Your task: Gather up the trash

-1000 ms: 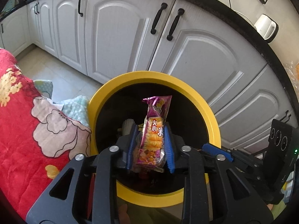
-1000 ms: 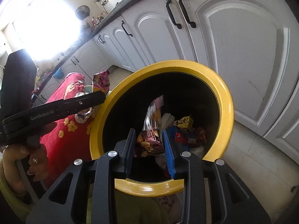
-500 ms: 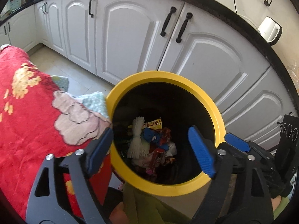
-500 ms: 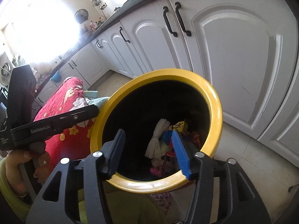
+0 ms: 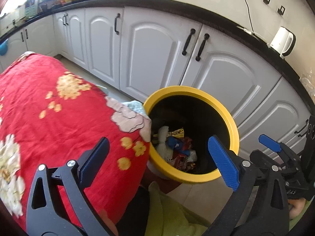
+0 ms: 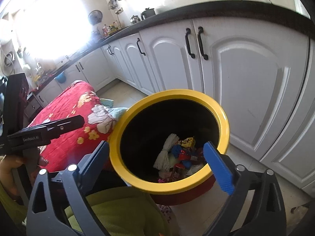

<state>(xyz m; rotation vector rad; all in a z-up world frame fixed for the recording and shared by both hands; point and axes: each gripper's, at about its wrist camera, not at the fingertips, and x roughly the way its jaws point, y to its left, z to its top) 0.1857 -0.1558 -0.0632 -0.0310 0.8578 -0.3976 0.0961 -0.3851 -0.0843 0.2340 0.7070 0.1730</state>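
A yellow-rimmed trash bin [image 5: 233, 131] stands on the floor beside the cabinets; it also shows in the right wrist view [image 6: 122, 122]. Inside lies a pile of trash [image 5: 177, 149]: snack wrappers and a white string bundle [image 6: 167, 153]. My left gripper [image 5: 157, 163] is wide open and empty, above the bin's near rim. My right gripper [image 6: 159, 165] is wide open and empty over the bin's near rim. The right gripper's fingers [image 5: 269, 143] show at the right of the left wrist view. The left gripper's body [image 6: 39, 131] shows at the left of the right wrist view.
A red floral blanket [image 5: 49, 118] covers a surface left of the bin. White kitchen cabinets [image 5: 153, 55] with black handles run behind. A white kettle [image 5: 282, 41] stands on the black counter. A yellow-green sleeve [image 6: 122, 212] is below the grippers.
Both grippers opened and let go of their snack wrappers, which dropped into the bin. Both grippers then pulled back and up, and the left one swung left toward the blanket.
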